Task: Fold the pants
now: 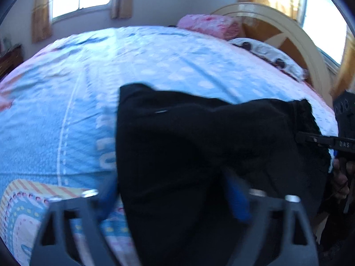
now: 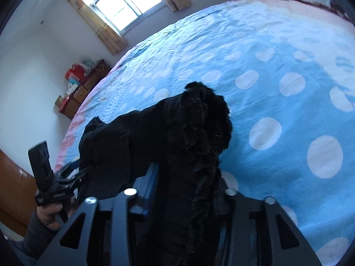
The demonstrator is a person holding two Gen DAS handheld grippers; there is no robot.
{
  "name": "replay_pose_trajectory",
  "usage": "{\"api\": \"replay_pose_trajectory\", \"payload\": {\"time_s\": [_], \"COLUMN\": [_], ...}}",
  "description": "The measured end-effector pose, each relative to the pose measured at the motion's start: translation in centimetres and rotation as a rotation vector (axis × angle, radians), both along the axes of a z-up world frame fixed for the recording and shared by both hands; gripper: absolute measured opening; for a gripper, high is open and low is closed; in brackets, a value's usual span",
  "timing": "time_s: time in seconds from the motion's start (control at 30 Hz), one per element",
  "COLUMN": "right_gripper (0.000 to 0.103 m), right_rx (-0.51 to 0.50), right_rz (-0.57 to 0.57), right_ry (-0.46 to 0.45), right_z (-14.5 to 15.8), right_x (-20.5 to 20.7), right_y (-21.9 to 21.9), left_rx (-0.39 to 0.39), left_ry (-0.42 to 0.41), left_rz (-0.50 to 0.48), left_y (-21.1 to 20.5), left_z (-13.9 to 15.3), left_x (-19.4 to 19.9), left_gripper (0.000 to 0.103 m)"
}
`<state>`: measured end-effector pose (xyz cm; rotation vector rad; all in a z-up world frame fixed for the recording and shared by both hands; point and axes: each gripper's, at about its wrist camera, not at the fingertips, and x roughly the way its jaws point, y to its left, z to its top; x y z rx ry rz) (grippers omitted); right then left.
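The black pants (image 1: 199, 144) hang bunched between my two grippers above the bed. My left gripper (image 1: 173, 201) is shut on one part of the pants, and the cloth drapes over its blue pads (image 1: 238, 201). My right gripper (image 2: 184, 192) is shut on the fleecy waist end of the pants (image 2: 199, 133), which sticks up in front of it. The right gripper also shows at the right edge of the left wrist view (image 1: 315, 139). The left gripper shows at the lower left of the right wrist view (image 2: 66, 186), held by a hand.
The bed is covered by a blue sheet with white dots (image 2: 277, 88) and pink edges. A pink pillow (image 1: 210, 25) and a white pillow (image 1: 266, 53) lie at the wooden headboard (image 1: 295, 35). A wooden dresser with boxes (image 2: 82, 86) stands by the wall.
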<state>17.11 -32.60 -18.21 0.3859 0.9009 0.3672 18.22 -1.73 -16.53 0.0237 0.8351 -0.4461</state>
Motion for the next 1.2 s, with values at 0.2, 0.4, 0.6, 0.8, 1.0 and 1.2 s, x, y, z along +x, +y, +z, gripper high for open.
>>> {"api": "replay_pose_trajectory", "payload": {"time_s": [0.2,0.4,0.6,0.8,1.0,1.2], "right_gripper": [0.024,0.018,0.017,0.016,0.016,0.013], "right_rx": [-0.107,-0.162,-0.214,-0.231,-0.202,-0.194], "right_rz": [0.046,0.141,0.277,0.426,0.538,0.593], "right_ry": [-0.112,-0.167,-0.213,-0.242,-0.239,-0.163], "right_z": [3.7,8.2,11.9,14.0,13.5,9.1], "right_x": [-2.0,-1.3,3.3,10.7,17.9,23.9], "right_y": [2.5,5.2,10.6,18.3,26.8,32.7], "left_rx": [-0.036,-0.128,-0.154,-0.094,-0.030,0.006], "left_ry": [-0.031,-0.073,-0.159,-0.207,-0.220,-0.148], "left_rz": [0.008,0.042,0.139,0.253,0.391,0.459], "left_y": [0.2,2.9,8.7,15.1,22.1,26.4], "left_z": [1.2,3.9,7.2,9.4,9.5,5.6], "left_x": [-1.5,-2.8,-2.9,-0.2,3.4,6.9], "left_gripper": [0.021,0.015,0.015,0.014,0.014,0.013]}}
